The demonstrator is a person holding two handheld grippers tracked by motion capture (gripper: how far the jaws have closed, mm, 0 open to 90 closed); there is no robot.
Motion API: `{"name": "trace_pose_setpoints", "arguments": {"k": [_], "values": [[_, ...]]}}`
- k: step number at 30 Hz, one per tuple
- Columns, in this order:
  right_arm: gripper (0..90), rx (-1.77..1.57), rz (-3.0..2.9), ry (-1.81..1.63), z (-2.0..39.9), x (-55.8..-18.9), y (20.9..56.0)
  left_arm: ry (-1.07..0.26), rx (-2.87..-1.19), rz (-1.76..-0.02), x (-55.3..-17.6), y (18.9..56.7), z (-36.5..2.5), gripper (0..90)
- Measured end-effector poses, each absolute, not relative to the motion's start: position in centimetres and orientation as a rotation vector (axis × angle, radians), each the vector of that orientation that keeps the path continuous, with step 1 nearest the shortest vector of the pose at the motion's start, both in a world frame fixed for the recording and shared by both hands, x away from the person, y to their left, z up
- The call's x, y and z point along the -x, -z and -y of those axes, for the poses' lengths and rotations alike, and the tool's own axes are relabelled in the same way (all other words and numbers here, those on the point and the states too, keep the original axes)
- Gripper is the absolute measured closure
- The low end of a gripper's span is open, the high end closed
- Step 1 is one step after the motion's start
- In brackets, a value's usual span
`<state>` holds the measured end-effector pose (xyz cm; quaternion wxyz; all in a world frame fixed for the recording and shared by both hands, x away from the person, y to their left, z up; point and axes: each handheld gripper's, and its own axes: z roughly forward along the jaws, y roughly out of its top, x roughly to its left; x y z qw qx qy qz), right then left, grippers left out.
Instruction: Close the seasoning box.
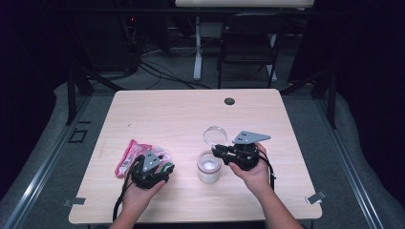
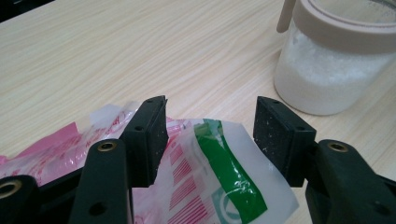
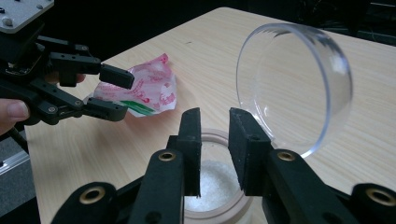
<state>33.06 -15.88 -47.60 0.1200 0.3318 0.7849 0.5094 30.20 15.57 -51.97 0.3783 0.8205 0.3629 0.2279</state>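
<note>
The jar (image 1: 209, 167) of white granules stands near the worktop's near edge, a little right of its middle, with its beige rim uncovered and its clear hinged lid (image 3: 294, 88) tipped up and back toward the far edge, so the mouth lies open from above and from the near side. The right gripper (image 3: 215, 140) hangs directly over that mouth, its jaws standing a narrow gap apart with nothing between the pads; from the right gripper view the raised lid stands just beside and beyond the right-hand jaw, apart from it as far as can be told, and seems to stay up by its own hinge. To the jar's left, toward the near-left part of the worktop, lies a pink and white plastic packet (image 1: 136, 155) with a green band. The left gripper (image 2: 210, 135) is lowered over the packet's near end with its jaws well apart, the packet's corner lying between them but no pad pressing on it, which looks like lining up for a pinch so the packet can be carried to the jar. Between packet and jar runs a short strip of bare wood. The far half of the worktop (image 1: 191, 109) holds nothing but a small dark grommet (image 1: 229, 101), leaving room to lift and swing; the near edge is close behind both hands.
</note>
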Motion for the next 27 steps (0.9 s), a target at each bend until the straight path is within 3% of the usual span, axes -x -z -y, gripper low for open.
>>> {"name": "trace_pose_setpoints", "arguments": {"k": [11, 25, 27], "values": [[75.1, -0.973, -2.271, -1.499, 16.6, -32.5, 47.4, -0.584, -2.097, -0.869, -31.4, 50.2, -14.2, 51.3], [84.0, -1.045, -2.194, -1.499, 18.9, -32.8, 46.3, -0.594, -2.102, -0.754, -34.0, 46.8, -10.6, 70.9], [89.3, -1.069, -2.171, -1.503, 19.5, -33.0, 46.2, -0.581, -2.099, -0.748, -34.5, 46.6, -10.1, 73.3]]}}
